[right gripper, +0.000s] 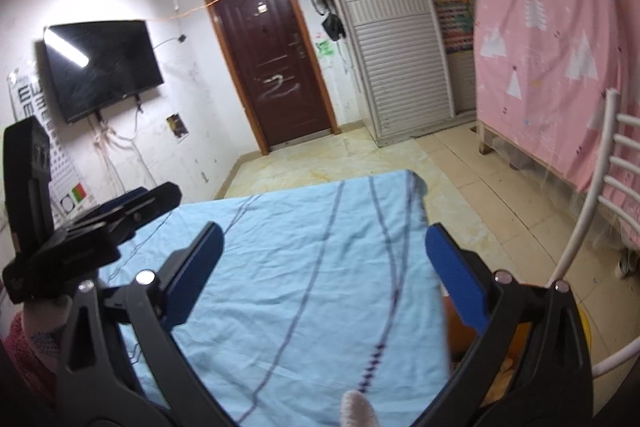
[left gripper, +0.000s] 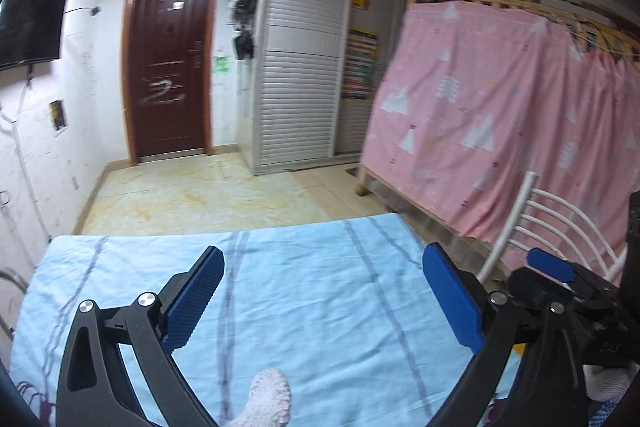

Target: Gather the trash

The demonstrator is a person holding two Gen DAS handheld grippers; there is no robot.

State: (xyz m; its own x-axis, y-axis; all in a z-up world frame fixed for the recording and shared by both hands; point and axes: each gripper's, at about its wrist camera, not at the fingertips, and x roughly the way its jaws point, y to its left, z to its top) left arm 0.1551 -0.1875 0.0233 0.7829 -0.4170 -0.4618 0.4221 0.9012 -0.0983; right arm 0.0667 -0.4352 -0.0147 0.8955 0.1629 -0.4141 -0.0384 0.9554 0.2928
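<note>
My left gripper (left gripper: 324,251) stands open over a table under a light-blue striped cloth (left gripper: 304,267), with nothing between its blue pads. My right gripper (right gripper: 324,229) is open too, above the same cloth (right gripper: 304,227), and holds nothing. Each gripper shows in the other's view: the right gripper (left gripper: 552,267) at the right edge, the left gripper (right gripper: 120,203) at the left. A white knitted thing (left gripper: 266,399) pokes up at the bottom edge of the left wrist view. A similar knitted tip (right gripper: 358,409) shows in the right wrist view. No trash item can be made out on the cloth.
Beyond the table lies a tiled floor (left gripper: 192,195), with a brown door (left gripper: 168,67) and a white slatted wardrobe (left gripper: 300,67) behind it. A pink curtain (left gripper: 500,115) covers a wooden bunk frame on the right, beside a white chair (right gripper: 600,195). A TV (right gripper: 100,67) hangs on the left wall.
</note>
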